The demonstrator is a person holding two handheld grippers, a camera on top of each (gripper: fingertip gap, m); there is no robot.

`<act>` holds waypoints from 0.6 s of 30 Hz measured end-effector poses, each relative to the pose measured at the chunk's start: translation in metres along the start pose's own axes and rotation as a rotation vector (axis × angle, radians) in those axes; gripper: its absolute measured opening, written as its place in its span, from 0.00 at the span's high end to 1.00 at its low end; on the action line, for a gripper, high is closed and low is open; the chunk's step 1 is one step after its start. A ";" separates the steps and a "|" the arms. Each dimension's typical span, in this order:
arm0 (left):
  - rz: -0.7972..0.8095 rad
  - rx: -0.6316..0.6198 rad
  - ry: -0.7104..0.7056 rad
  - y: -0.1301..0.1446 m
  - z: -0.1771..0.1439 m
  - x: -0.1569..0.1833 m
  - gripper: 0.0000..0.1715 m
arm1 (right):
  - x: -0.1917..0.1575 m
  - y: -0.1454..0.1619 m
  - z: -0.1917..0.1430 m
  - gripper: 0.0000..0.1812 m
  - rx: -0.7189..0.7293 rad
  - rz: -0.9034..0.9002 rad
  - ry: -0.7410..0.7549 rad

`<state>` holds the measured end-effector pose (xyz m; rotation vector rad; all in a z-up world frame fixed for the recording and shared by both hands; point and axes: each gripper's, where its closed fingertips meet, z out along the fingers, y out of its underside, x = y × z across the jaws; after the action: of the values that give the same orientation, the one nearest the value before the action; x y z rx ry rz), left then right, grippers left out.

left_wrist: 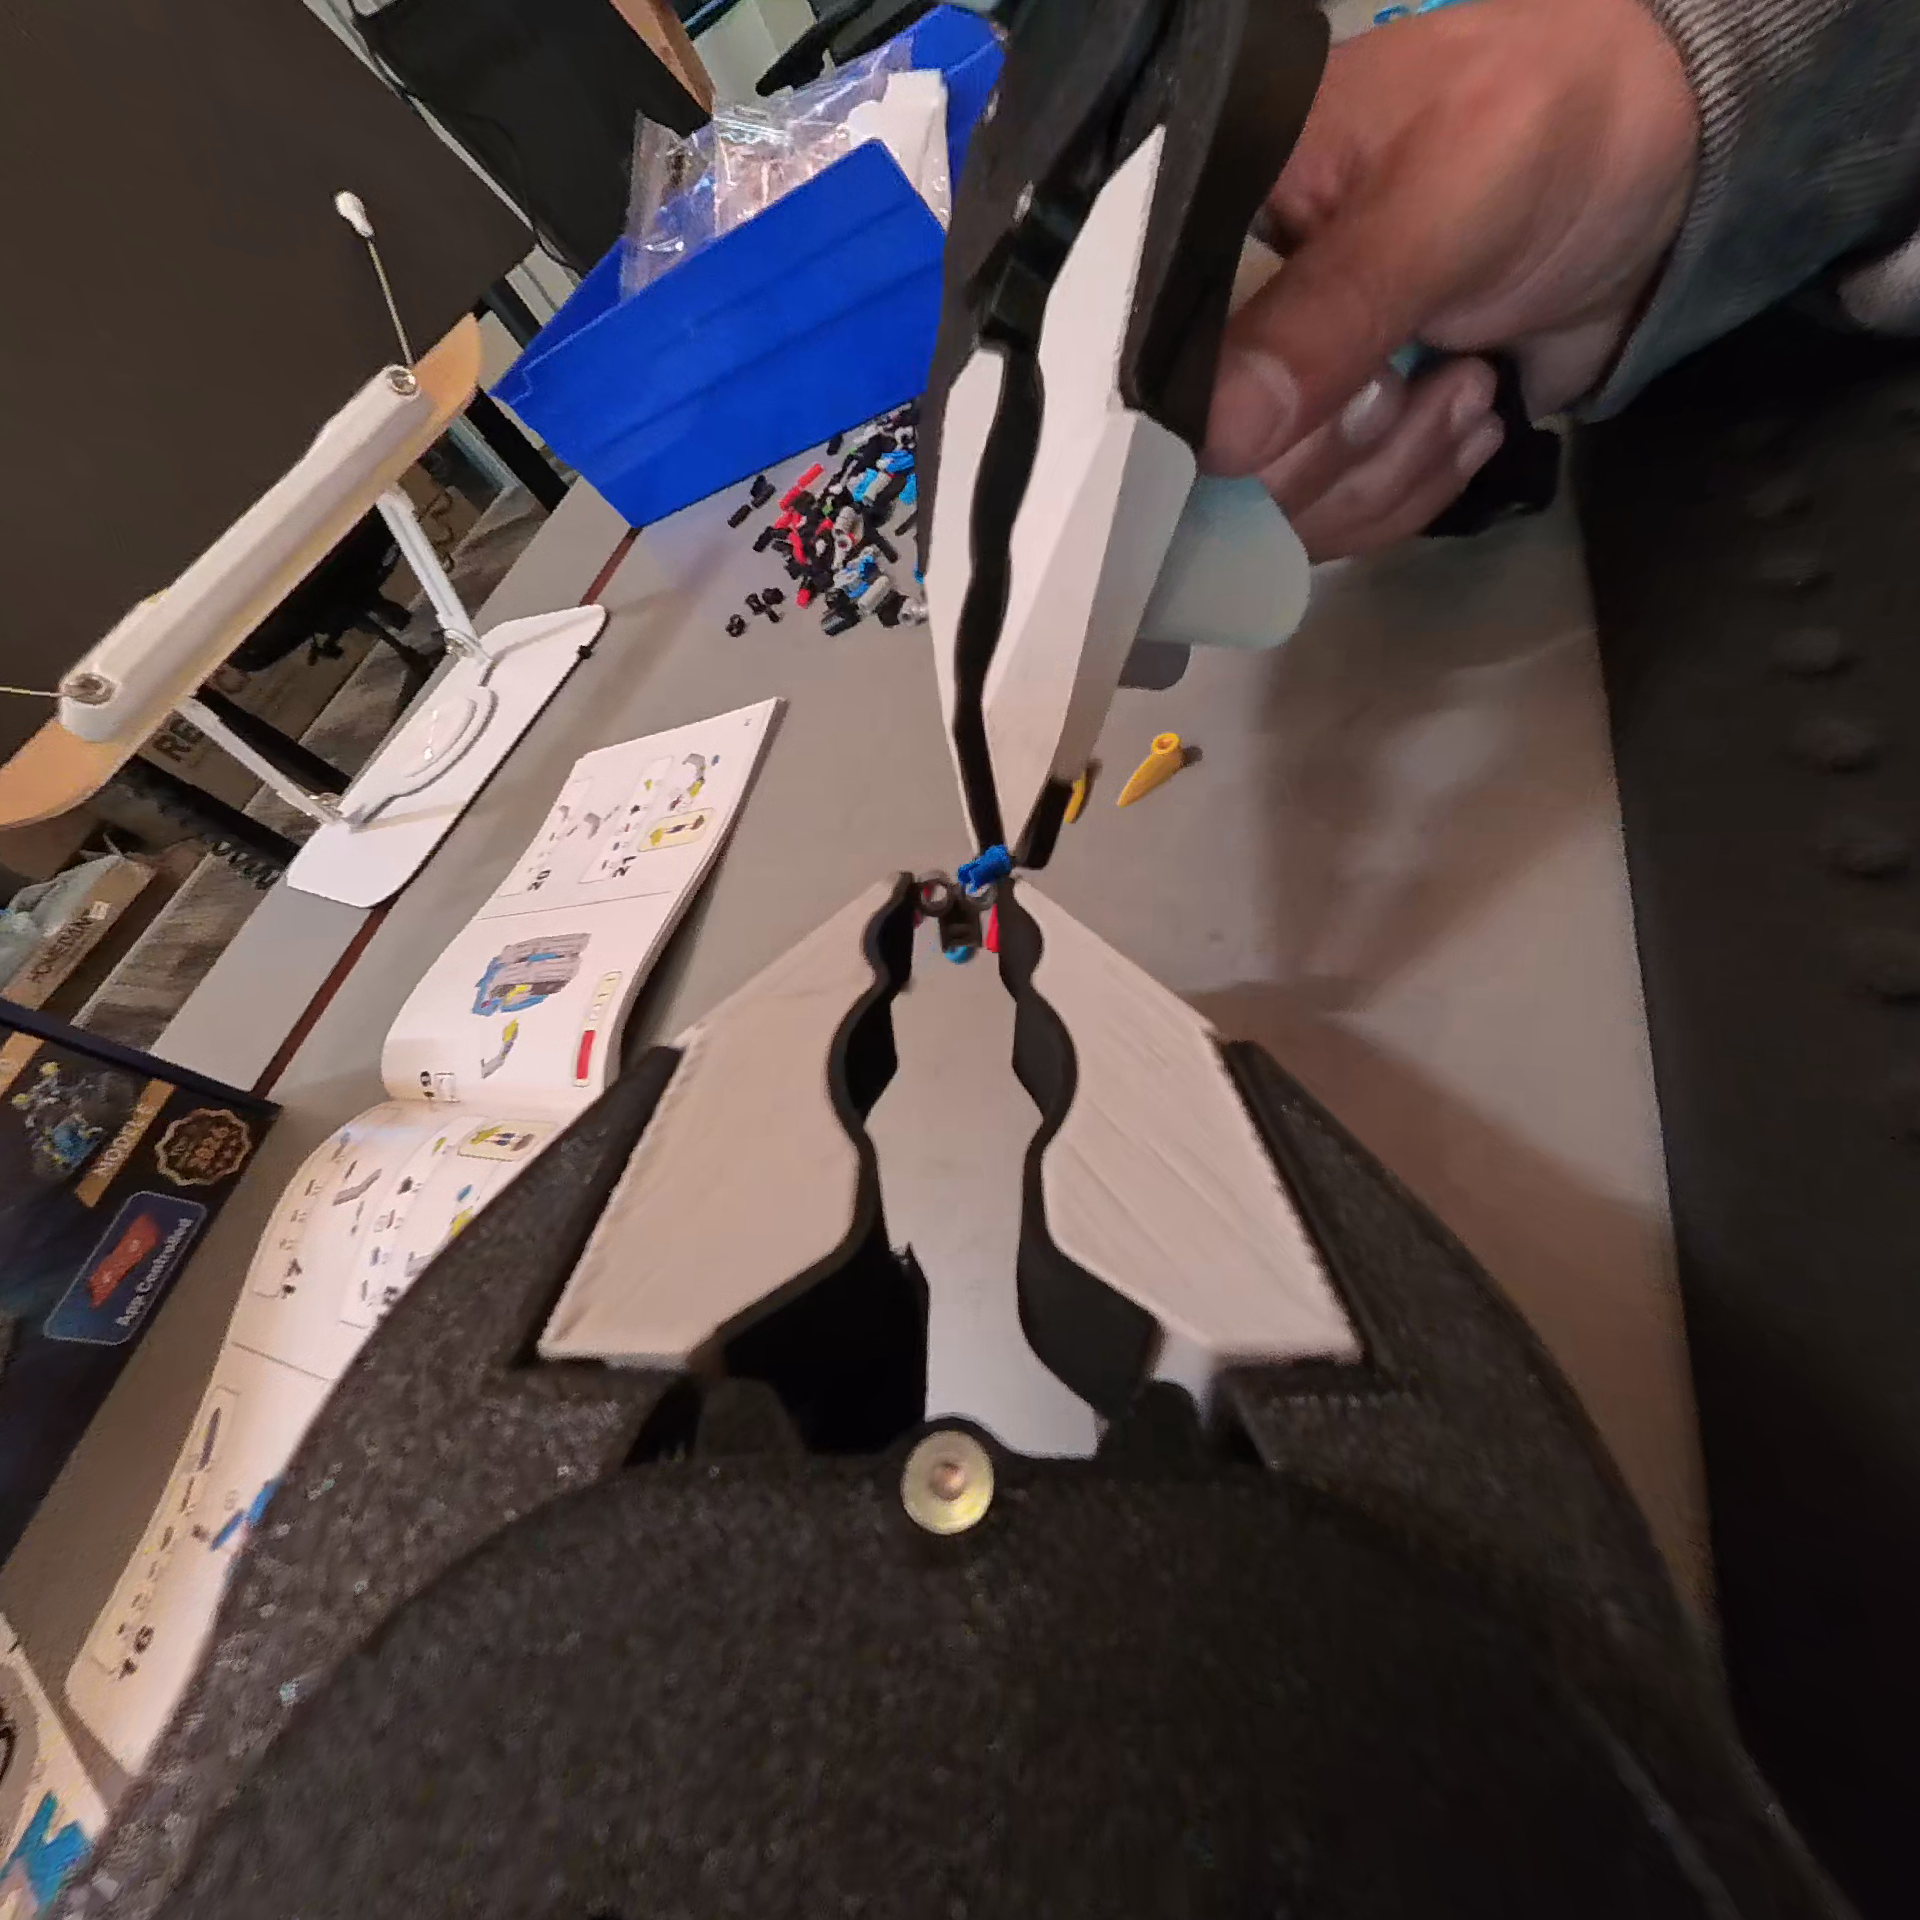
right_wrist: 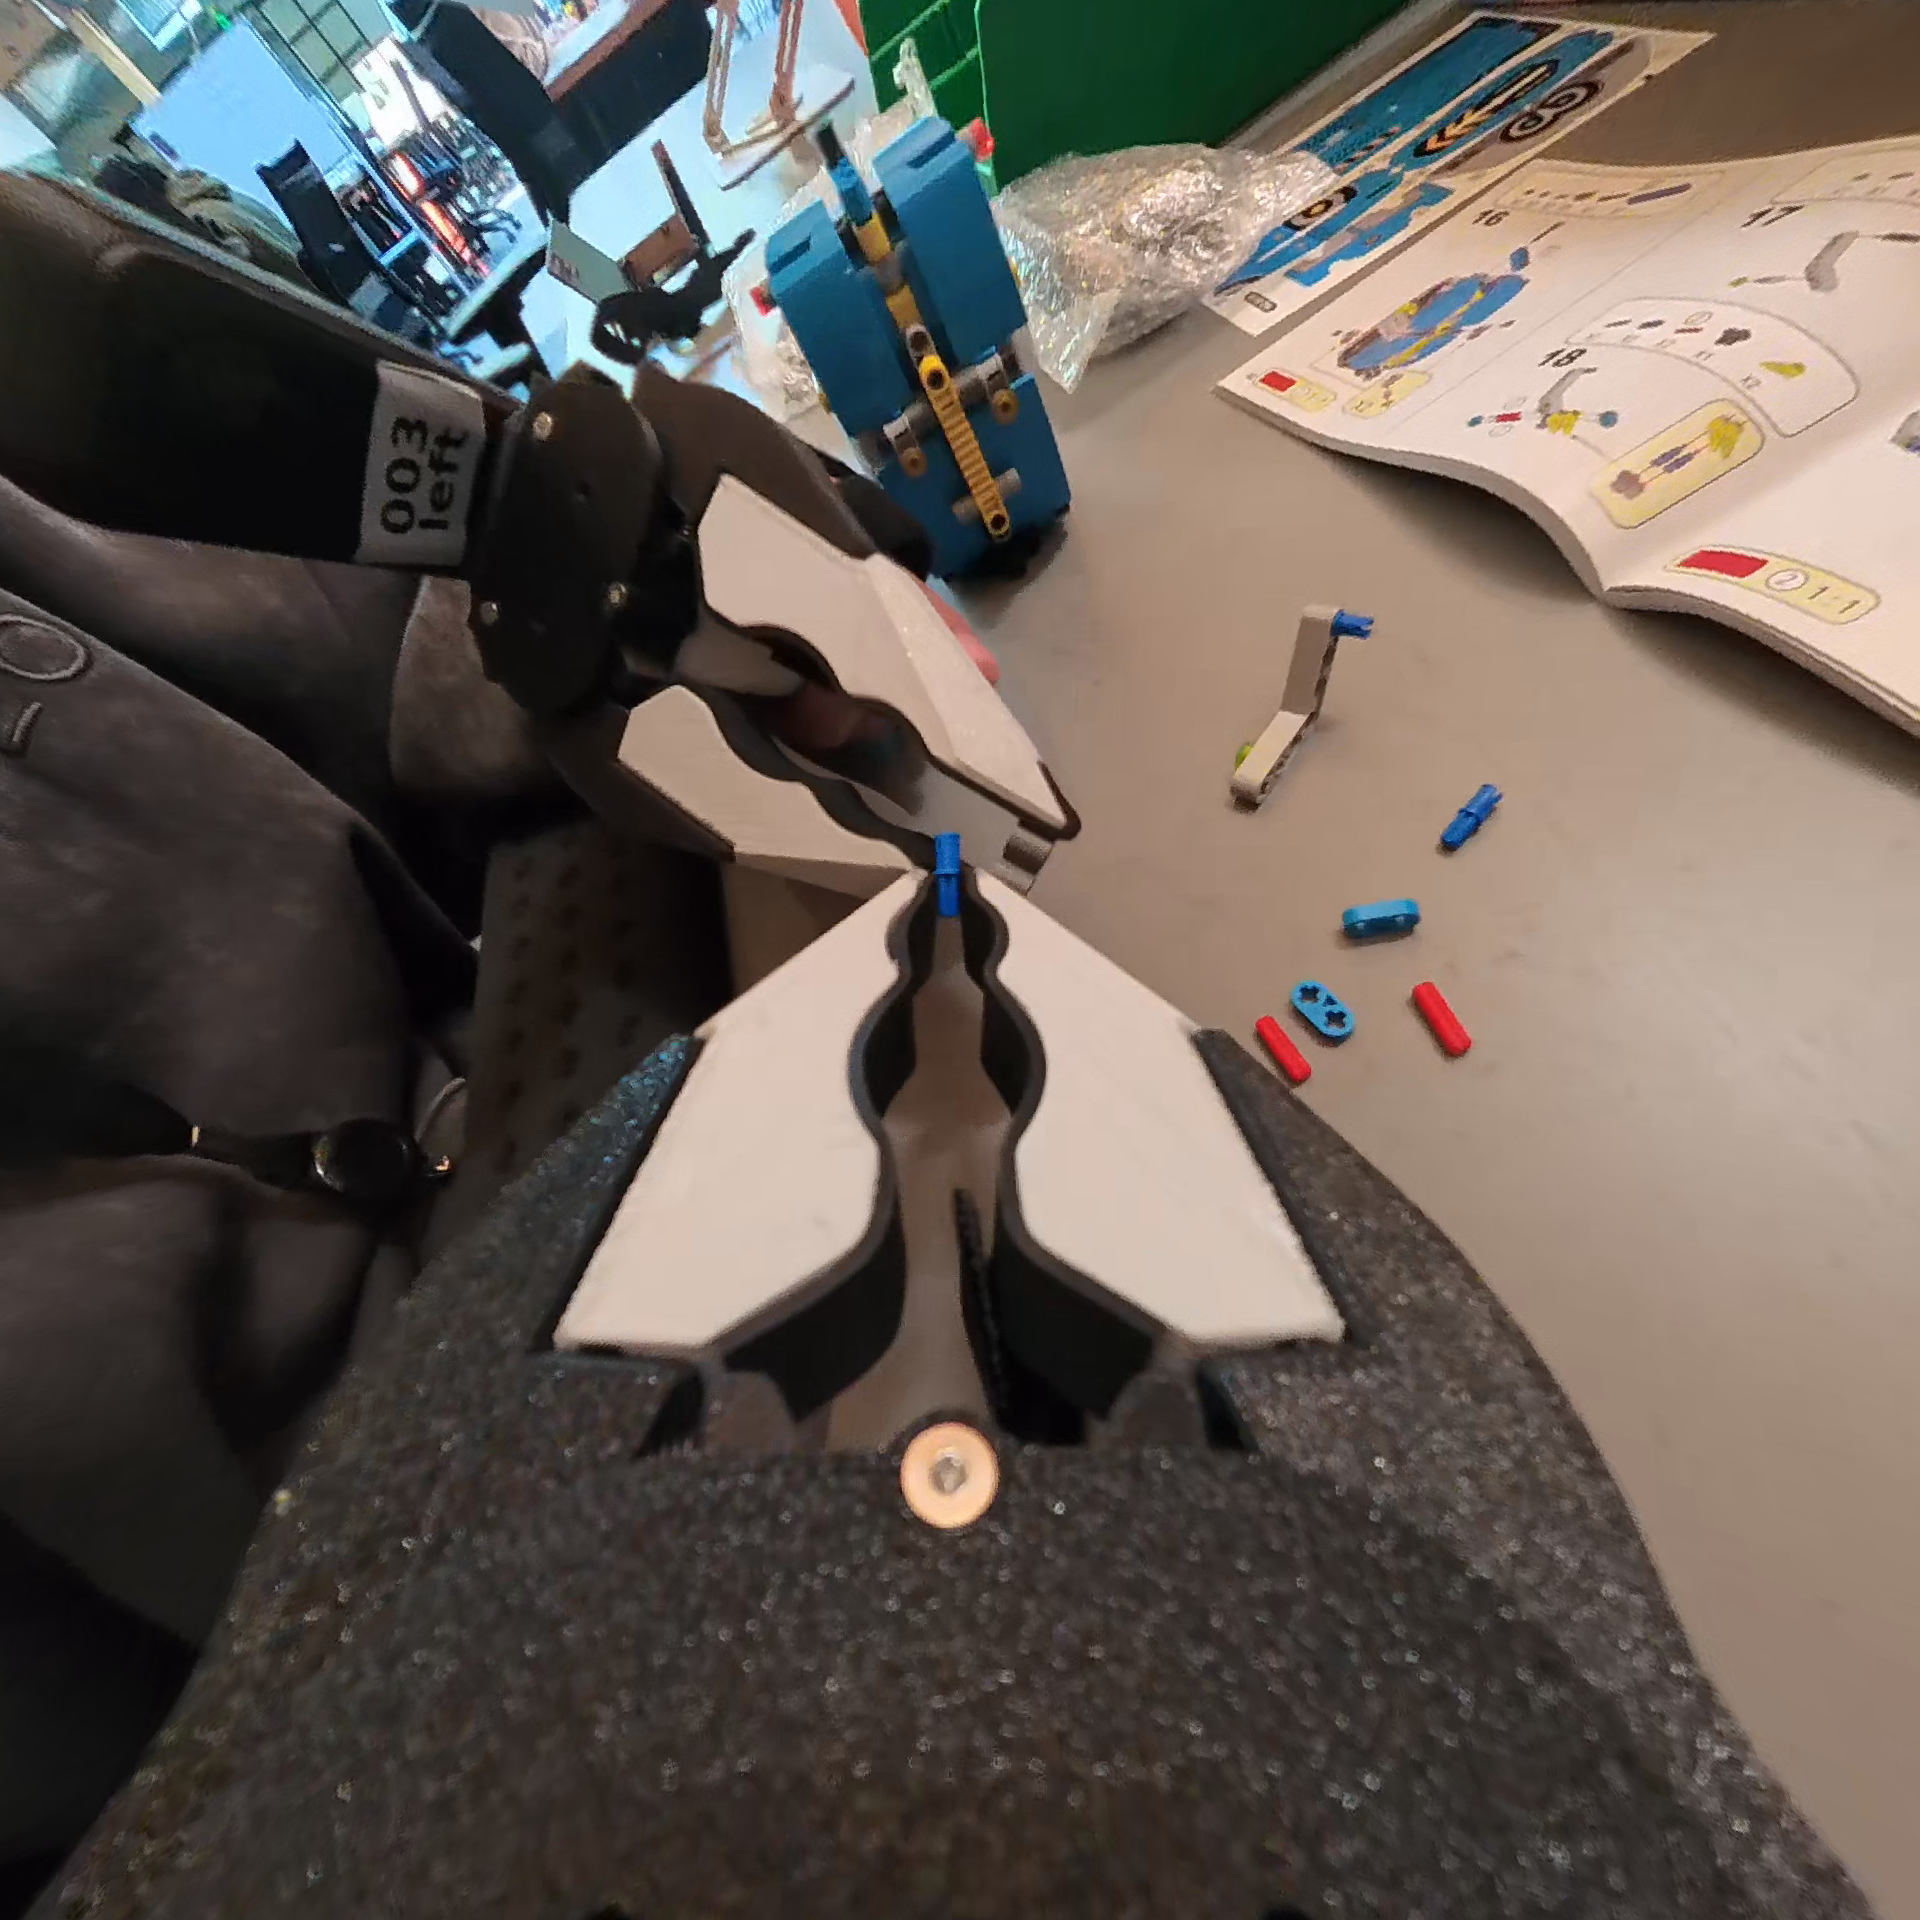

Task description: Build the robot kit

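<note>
My left gripper (left_wrist: 956, 902) is shut on a small black connector (left_wrist: 948, 914) with a blue and a red pin in it, held above the grey table (left_wrist: 1299, 935). My right gripper (right_wrist: 943, 888) is shut on a blue pin (right_wrist: 945, 871) that sticks out past its tips. The two grippers meet tip to tip. In the left wrist view the right gripper (left_wrist: 995, 844) comes down from above, and its blue pin (left_wrist: 982, 864) touches the black connector. In the right wrist view the left gripper (right_wrist: 1042, 831) comes in from the left; what it holds is mostly hidden.
Left wrist view: a blue bin (left_wrist: 748, 343), a pile of small parts (left_wrist: 842, 540), an open instruction booklet (left_wrist: 582, 935), a white lamp base (left_wrist: 447, 748), a yellow part (left_wrist: 1153, 769), a person's hand (left_wrist: 1455, 260). Right wrist view: a blue built model (right_wrist: 925, 353), a grey angled beam (right_wrist: 1288, 707), loose blue and red parts (right_wrist: 1382, 920). The grippers are tip to tip, or close to it.
</note>
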<state>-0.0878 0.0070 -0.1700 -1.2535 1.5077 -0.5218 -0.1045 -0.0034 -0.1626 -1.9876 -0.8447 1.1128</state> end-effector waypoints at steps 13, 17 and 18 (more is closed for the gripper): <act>0.115 -0.149 0.024 0.028 0.010 0.013 0.91 | 0.036 0.050 0.006 0.98 -0.337 -0.291 0.315; 0.206 -0.199 0.058 0.035 0.012 0.027 0.91 | 0.030 0.060 0.014 0.98 -0.387 -0.333 0.294; 0.222 -0.205 0.060 0.036 0.012 0.028 0.91 | 0.030 0.060 0.015 0.98 -0.385 -0.329 0.289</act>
<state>-0.0895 -0.0022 -0.2168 -1.2141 1.7605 -0.2658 -0.0933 -0.0086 -0.2299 -2.1426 -1.2409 0.4860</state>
